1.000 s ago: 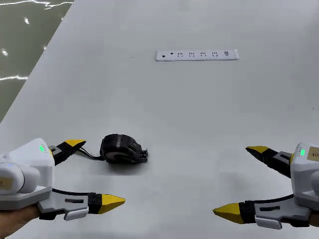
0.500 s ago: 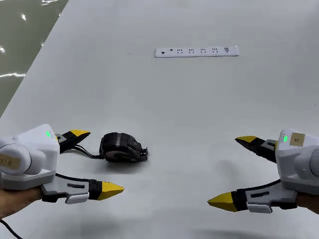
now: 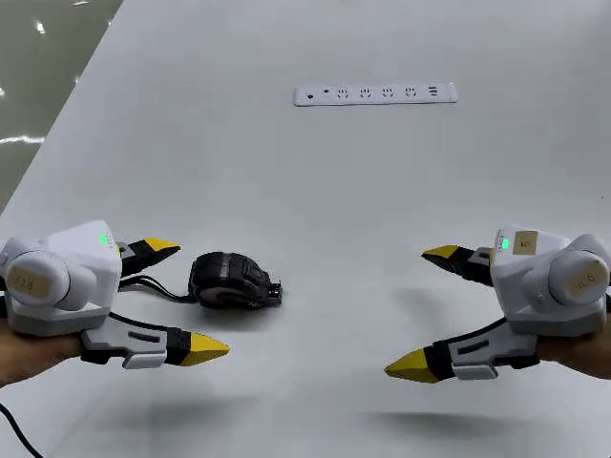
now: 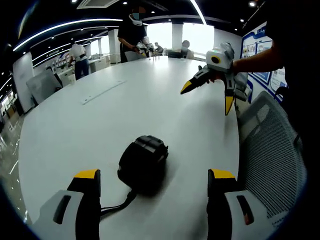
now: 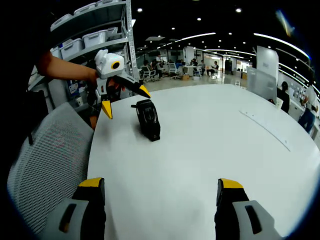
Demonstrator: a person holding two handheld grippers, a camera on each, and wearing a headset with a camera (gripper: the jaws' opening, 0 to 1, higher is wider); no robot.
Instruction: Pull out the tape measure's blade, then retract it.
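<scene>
On table [image 3: 334,191], tape measure [image 3: 229,281] (markings illegible), jaws apart

Two matching tools on show. The left hand-held gripper [image 3: 196,298] wears a rounded white housing, a small green light [image 3: 103,239] glowing on top and a tan sticker [image 3: 24,283] with dark print on its round end cap. Its jaws run black, the lower one cased in pale grey, and both finish in pointed yellow tips. A thin black cable [image 3: 10,425] shows below the hand at the corner. The right hand-held gripper [image 3: 409,311] is the twin: white shell, green lamp [image 3: 504,244], tan labels on top and on the end cap, grey-and-black jaws, yellow points. In the left gripper view each grey jaw base carries a narrow slot.
</scene>
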